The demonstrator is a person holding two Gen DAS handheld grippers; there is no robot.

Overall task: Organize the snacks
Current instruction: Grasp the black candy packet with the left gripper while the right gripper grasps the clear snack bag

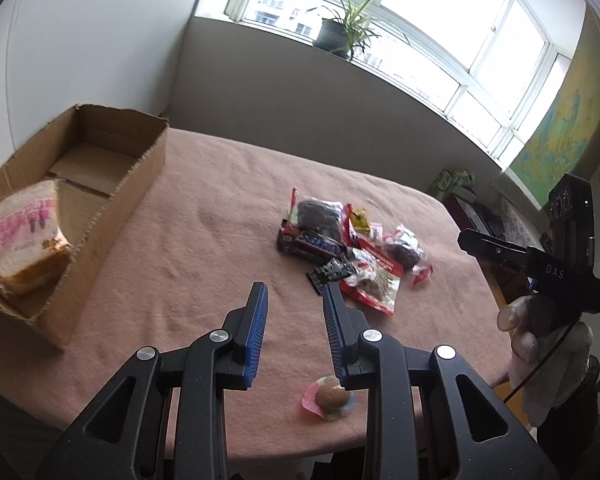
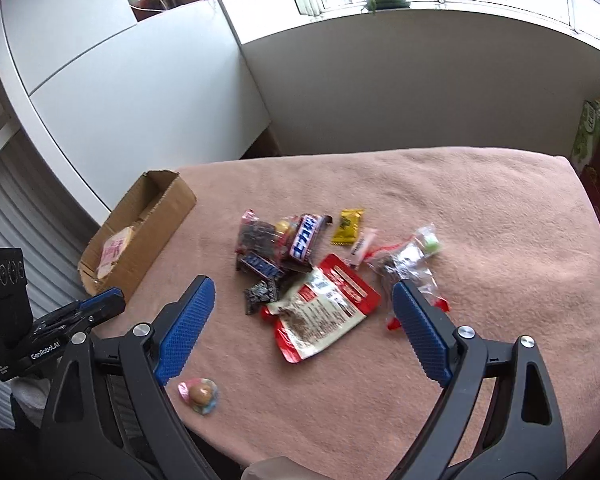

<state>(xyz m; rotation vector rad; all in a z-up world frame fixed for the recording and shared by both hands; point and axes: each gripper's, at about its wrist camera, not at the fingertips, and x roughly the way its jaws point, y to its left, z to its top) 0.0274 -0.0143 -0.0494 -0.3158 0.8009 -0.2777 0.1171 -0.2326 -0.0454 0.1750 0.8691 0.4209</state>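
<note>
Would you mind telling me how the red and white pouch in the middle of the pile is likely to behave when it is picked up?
The red and white pouch looks like thin, partly filled film, so it will probably flop and sag. Its glossy surface may be slippery. It overlaps neighbouring wrappers, so lifting it may drag the dark wrapper along.
</note>
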